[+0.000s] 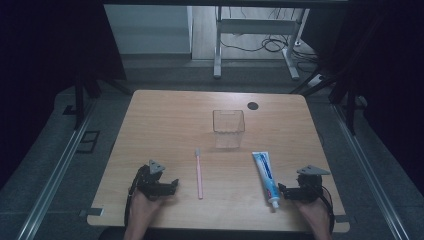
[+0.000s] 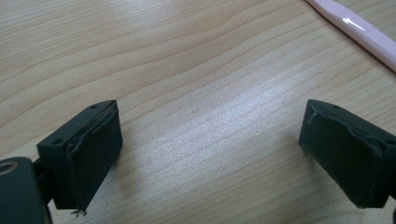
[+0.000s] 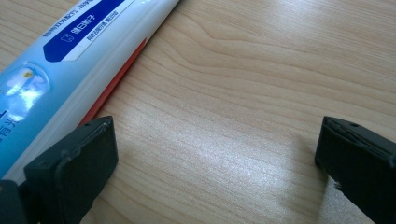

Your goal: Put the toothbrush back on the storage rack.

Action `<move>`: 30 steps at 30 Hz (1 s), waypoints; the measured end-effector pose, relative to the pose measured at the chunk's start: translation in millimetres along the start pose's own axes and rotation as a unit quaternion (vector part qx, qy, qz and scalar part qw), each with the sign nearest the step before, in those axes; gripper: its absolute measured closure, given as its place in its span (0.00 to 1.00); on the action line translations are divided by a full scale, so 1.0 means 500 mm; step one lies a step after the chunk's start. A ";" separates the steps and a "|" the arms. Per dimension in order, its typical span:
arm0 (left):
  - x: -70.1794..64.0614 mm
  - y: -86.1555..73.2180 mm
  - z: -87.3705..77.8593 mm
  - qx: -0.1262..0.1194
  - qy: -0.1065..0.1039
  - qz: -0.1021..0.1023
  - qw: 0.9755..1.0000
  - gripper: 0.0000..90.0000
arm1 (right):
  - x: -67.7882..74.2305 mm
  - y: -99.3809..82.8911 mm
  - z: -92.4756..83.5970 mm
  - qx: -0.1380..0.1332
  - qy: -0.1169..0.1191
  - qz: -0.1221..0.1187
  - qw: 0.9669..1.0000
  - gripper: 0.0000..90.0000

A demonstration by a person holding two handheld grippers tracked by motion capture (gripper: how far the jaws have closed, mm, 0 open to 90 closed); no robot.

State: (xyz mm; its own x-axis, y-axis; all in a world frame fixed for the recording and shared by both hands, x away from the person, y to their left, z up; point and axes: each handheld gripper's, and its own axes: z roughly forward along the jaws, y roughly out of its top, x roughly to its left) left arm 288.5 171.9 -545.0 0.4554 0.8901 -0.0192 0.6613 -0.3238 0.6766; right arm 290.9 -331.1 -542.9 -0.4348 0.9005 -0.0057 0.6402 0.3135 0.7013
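Note:
A pink toothbrush (image 1: 199, 173) lies lengthwise near the middle of the wooden table (image 1: 165, 120). To its right rests a white and blue toothpaste tube (image 1: 265, 177), cap toward the front edge. Behind them stands a clear square cup (image 1: 228, 129). My left gripper (image 1: 170, 187) sits low on the table left of the toothbrush, jaws wide open over bare wood (image 2: 210, 140); the toothbrush handle (image 2: 359, 32) crosses the upper right corner of the left gripper view. My right gripper (image 1: 286, 192) is open just right of the tube's cap end; the tube (image 3: 70, 65) lies beside one jaw, with bare wood between the jaws.
A round dark hole (image 1: 253, 105) marks the table's far right part. Beyond the table stand the white legs of a desk (image 1: 255, 45) with cables on the floor. Metal rails (image 1: 55, 170) run along both sides of the table.

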 end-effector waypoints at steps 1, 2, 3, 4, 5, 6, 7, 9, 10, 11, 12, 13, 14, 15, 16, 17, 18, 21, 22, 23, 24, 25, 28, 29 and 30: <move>0.000 0.000 0.000 0.000 0.000 0.000 1.000 0.07 | 0.000 0.000 0.000 0.000 0.000 0.000 1.000 0.00; 0.000 0.000 0.000 0.000 0.001 -0.001 1.000 0.07 | 0.001 0.000 -0.001 -0.001 -0.001 0.002 1.000 0.00; -0.001 0.000 0.000 0.000 0.001 -0.002 1.000 0.07 | 0.001 -0.001 -0.002 -0.002 -0.003 0.003 1.000 0.01; -0.001 0.000 0.000 0.000 0.001 -0.002 1.000 0.07 | 0.001 -0.001 -0.002 -0.002 -0.003 0.003 1.000 0.01; 0.000 0.000 0.000 0.001 0.002 -0.003 1.000 0.07 | 0.000 -0.002 -0.004 -0.006 -0.004 0.006 1.000 0.05; 0.000 0.000 0.000 0.001 0.002 -0.003 1.000 0.07 | 0.000 -0.002 -0.005 -0.009 -0.006 0.008 1.000 0.07; 0.000 0.000 0.000 0.001 0.002 -0.003 1.000 0.06 | 0.000 -0.002 -0.005 -0.009 -0.006 0.008 1.000 0.07; 0.000 0.000 0.000 0.001 0.002 -0.003 1.000 0.06 | 0.000 -0.003 -0.007 -0.015 -0.004 0.007 1.000 0.12; 0.000 0.000 0.000 0.000 0.001 -0.004 1.000 0.06 | 0.000 -0.003 -0.007 -0.016 -0.003 0.006 1.000 0.13; 0.000 0.000 0.000 0.000 0.001 -0.004 1.000 0.06 | 0.000 -0.003 -0.008 -0.017 -0.002 0.006 1.000 0.14; 0.000 0.000 0.000 0.000 0.001 -0.004 1.000 0.06 | 0.001 -0.003 -0.008 -0.017 -0.001 0.006 1.000 0.14; 0.001 0.000 0.000 0.000 0.000 -0.004 1.000 0.06 | 0.001 -0.004 -0.008 -0.018 -0.001 0.005 1.000 0.14; 0.000 0.000 0.001 0.000 0.001 -0.004 1.000 0.06 | 0.001 -0.004 -0.008 -0.018 0.000 0.004 1.000 0.14; 0.000 0.000 0.000 0.000 0.001 -0.004 1.000 0.06 | 0.001 -0.004 -0.008 -0.018 0.000 0.004 1.000 0.14; 0.000 0.000 0.001 0.000 0.001 -0.004 1.000 0.06 | 0.001 -0.004 -0.008 -0.018 0.000 0.004 1.000 0.14; 0.000 0.000 0.001 0.000 0.001 -0.004 1.000 0.06 | 0.001 -0.004 -0.008 -0.018 0.000 0.004 1.000 0.14; 0.001 0.000 0.000 0.000 0.001 -0.004 1.000 0.06 | 0.001 -0.004 -0.008 -0.018 0.000 0.004 1.000 0.14; 0.001 0.000 0.000 0.000 0.001 -0.004 1.000 0.06 | 0.000 -0.004 -0.008 -0.018 0.000 0.004 1.000 0.14; 0.000 0.000 0.000 0.000 0.001 -0.004 1.000 0.06 | 0.000 -0.004 -0.008 -0.018 0.001 0.003 1.000 0.14; 0.000 0.000 0.000 0.000 0.001 -0.004 1.000 0.07 | 0.000 -0.004 -0.008 -0.018 0.001 0.003 1.000 0.14; 0.000 0.000 0.000 0.000 0.001 -0.004 1.000 0.06 | 0.000 -0.003 -0.008 -0.017 0.001 0.002 1.000 0.14; 0.001 0.000 0.000 0.000 0.001 -0.004 1.000 0.07 | 0.000 -0.003 -0.009 -0.016 0.003 0.000 1.000 0.15; 0.000 0.000 0.000 0.000 0.001 -0.005 1.000 0.06 | -0.001 -0.002 -0.011 -0.013 0.004 -0.001 1.000 0.17; 0.000 0.000 0.000 0.000 0.001 -0.004 1.000 0.06 | -0.001 -0.002 -0.011 -0.012 0.005 -0.002 1.000 0.18; 0.000 0.000 0.001 0.000 0.001 -0.005 1.000 0.06 | -0.001 -0.002 -0.012 -0.011 0.007 -0.003 1.000 0.19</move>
State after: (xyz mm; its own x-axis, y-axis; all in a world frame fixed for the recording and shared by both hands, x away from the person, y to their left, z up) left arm 288.8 171.9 -545.2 0.4483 0.8935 -0.0240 0.6650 -0.3155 0.6769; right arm 286.5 -333.6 -539.1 -0.4475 0.8943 -0.0004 0.6234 0.3123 0.7168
